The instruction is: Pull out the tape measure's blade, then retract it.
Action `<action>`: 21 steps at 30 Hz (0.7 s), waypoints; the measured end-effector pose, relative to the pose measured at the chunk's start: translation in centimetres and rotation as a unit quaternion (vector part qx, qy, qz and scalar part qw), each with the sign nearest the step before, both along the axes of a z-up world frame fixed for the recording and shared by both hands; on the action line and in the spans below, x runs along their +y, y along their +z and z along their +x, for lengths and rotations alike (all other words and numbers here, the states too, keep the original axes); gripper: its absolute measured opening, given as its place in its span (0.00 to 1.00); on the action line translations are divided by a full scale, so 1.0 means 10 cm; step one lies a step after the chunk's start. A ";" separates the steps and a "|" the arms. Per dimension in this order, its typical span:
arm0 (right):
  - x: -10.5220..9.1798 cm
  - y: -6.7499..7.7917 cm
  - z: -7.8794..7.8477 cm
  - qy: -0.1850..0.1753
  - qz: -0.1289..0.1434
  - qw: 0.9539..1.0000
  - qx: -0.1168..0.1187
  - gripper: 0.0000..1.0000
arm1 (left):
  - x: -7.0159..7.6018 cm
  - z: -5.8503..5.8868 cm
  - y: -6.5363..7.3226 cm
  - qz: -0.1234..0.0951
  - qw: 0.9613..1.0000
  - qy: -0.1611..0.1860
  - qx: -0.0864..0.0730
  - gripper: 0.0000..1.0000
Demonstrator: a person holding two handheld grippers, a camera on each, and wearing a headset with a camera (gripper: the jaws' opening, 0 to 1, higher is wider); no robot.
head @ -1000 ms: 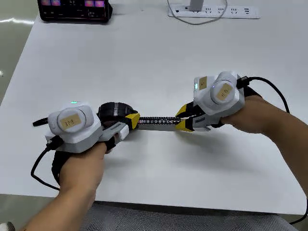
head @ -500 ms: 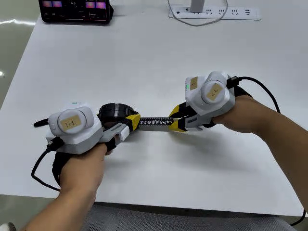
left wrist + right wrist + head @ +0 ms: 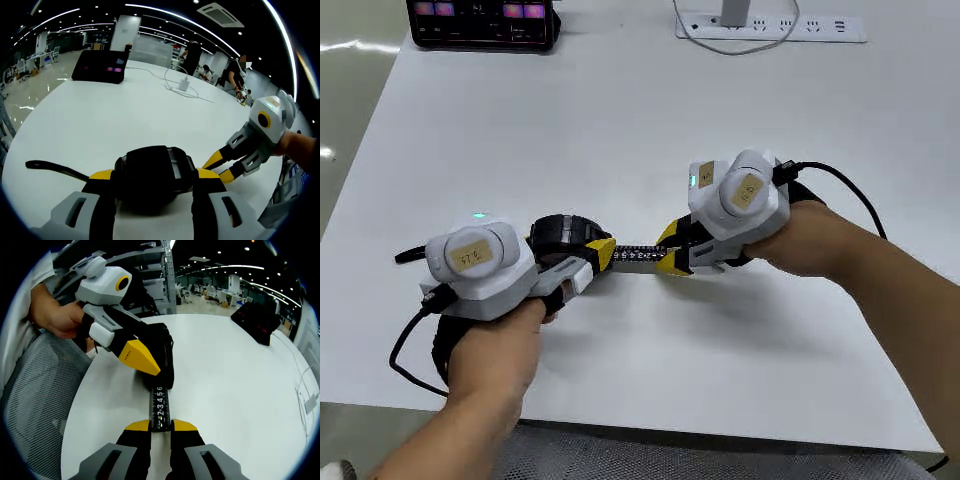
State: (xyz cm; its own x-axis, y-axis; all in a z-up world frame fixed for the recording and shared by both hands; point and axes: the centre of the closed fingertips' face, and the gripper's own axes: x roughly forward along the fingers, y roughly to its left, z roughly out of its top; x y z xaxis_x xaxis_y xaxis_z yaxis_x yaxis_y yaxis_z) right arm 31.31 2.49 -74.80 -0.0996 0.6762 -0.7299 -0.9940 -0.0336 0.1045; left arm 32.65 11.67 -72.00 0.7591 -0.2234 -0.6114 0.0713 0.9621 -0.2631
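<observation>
The black tape measure case (image 3: 560,233) rests on the white table (image 3: 620,120), and my left gripper (image 3: 588,255) is shut on it. In the left gripper view the case (image 3: 152,175) sits between the yellow-tipped jaws. A short length of numbered blade (image 3: 638,251) runs right from the case to my right gripper (image 3: 672,250), which is shut on the blade's end. The right gripper view has the blade (image 3: 160,407) reaching from the jaws to the case (image 3: 159,352), with the left gripper (image 3: 131,354) clamped on that case.
A dark tablet (image 3: 480,22) with a lit screen lies at the far left of the table. A white power strip (image 3: 770,25) with a cable lies at the far right. A mesh chair back (image 3: 35,405) stands by the table's near edge.
My right gripper has moved left toward the case with the blade end in it, so the exposed blade is shorter. The left gripper and case have stayed put.
</observation>
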 end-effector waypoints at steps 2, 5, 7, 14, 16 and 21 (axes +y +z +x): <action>0.03 0.00 0.00 0.002 0.001 1.000 0.000 0.10 | 0.00 0.00 0.00 0.000 1.000 0.000 0.000 0.56; 0.07 0.00 0.00 0.003 0.003 1.000 0.001 0.10 | 0.00 0.00 0.00 -0.001 1.000 0.000 0.000 0.56; 0.10 0.00 -0.01 0.002 0.005 1.000 0.002 0.10 | 0.00 0.00 0.00 -0.001 1.000 0.000 0.000 0.56; 0.18 0.00 -0.02 0.000 0.015 1.000 0.007 0.10 | 0.00 0.00 0.00 -0.001 1.000 -0.001 0.000 0.56; 0.21 0.00 -0.02 0.000 0.016 1.000 0.007 0.10 | 0.00 0.00 0.00 -0.001 1.000 -0.001 0.001 0.56; 0.26 -0.01 -0.03 -0.003 0.023 1.000 0.012 0.10 | 0.00 0.00 0.00 0.001 1.000 -0.002 0.001 0.56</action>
